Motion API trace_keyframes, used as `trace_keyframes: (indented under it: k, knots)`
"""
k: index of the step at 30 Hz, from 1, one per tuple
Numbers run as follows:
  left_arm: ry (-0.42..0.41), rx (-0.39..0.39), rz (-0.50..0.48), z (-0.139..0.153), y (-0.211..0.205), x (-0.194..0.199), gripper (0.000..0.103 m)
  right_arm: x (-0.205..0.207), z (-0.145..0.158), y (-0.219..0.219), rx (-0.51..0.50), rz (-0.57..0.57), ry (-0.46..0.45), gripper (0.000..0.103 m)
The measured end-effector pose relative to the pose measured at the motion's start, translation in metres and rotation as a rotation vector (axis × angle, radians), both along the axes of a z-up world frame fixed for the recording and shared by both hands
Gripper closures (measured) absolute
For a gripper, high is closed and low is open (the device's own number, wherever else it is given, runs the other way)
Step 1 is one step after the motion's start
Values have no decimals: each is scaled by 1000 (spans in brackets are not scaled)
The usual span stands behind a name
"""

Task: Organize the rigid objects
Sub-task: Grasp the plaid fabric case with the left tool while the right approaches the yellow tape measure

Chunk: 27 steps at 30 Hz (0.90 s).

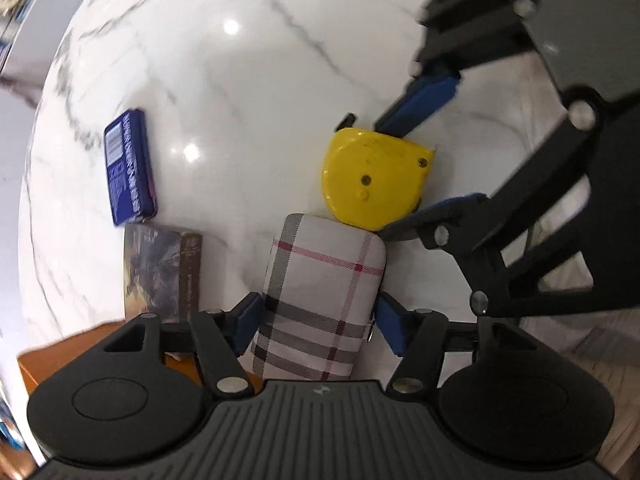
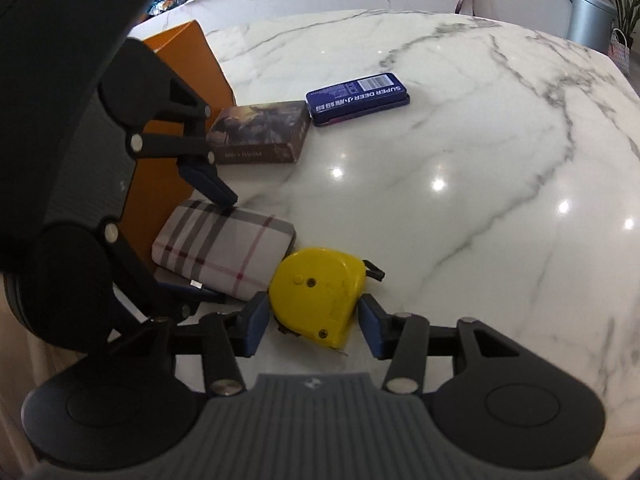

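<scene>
A plaid case [image 1: 320, 300] lies flat on the marble table between the fingers of my left gripper [image 1: 318, 326]; the pads touch or nearly touch its sides. It also shows in the right wrist view [image 2: 224, 248]. A yellow tape measure [image 1: 374, 178] lies against the case's far end. My right gripper [image 2: 312, 324] straddles the tape measure [image 2: 318, 300], with a small gap at each pad. The right gripper also shows in the left wrist view [image 1: 420, 168]. A brown card box [image 2: 260, 132] and a blue tin [image 2: 358, 98] lie further off.
An orange box [image 2: 180, 92] stands at the table's left, beside the case and the brown card box [image 1: 162, 276]. The blue tin [image 1: 130, 168] lies beyond that. A counter with clutter and a grey bin [image 2: 590, 16] stand behind the table.
</scene>
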State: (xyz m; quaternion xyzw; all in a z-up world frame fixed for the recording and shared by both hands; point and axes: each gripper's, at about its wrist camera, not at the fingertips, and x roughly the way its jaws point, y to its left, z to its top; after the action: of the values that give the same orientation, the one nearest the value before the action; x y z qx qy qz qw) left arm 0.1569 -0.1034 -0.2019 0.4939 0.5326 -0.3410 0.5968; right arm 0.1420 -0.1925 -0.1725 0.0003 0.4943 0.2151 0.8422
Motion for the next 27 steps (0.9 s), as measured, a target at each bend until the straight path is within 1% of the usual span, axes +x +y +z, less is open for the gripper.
trace_keyframes:
  k: [3, 5, 9, 11, 12, 15, 18, 23, 25, 27]
  knots:
    - [-10, -11, 99, 0, -3, 5, 34, 0, 0, -3, -4, -26, 5, 53]
    - [-22, -22, 186, 1, -7, 8, 35, 1, 2, -9, -5, -70, 23, 53]
    - [-28, -59, 429, 3, -13, 20, 35, 1, 4, -31, -20, -224, 67, 53]
    - [-39, -63, 491, 3, -14, 24, 35, 0, 6, -41, -20, -283, 89, 53]
    - [-46, -64, 495, 3, -14, 23, 35, 0, 6, -43, -20, -295, 96, 53]
    - [-57, -86, 459, 4, -11, 21, 34, -3, 6, -40, -28, -290, 94, 53]
    - [-67, -113, 412, 5, -5, 19, 28, -2, 5, -39, -16, -294, 95, 51]
    - [-71, -154, 439, 6, 0, 23, 25, -5, 6, -38, -3, -291, 82, 51]
    - [-74, -179, 450, 6, 1, 25, 20, -3, 5, -39, 9, -295, 82, 50]
    - [-64, -183, 460, 5, 1, 26, 18, -3, 5, -39, 21, -300, 81, 48]
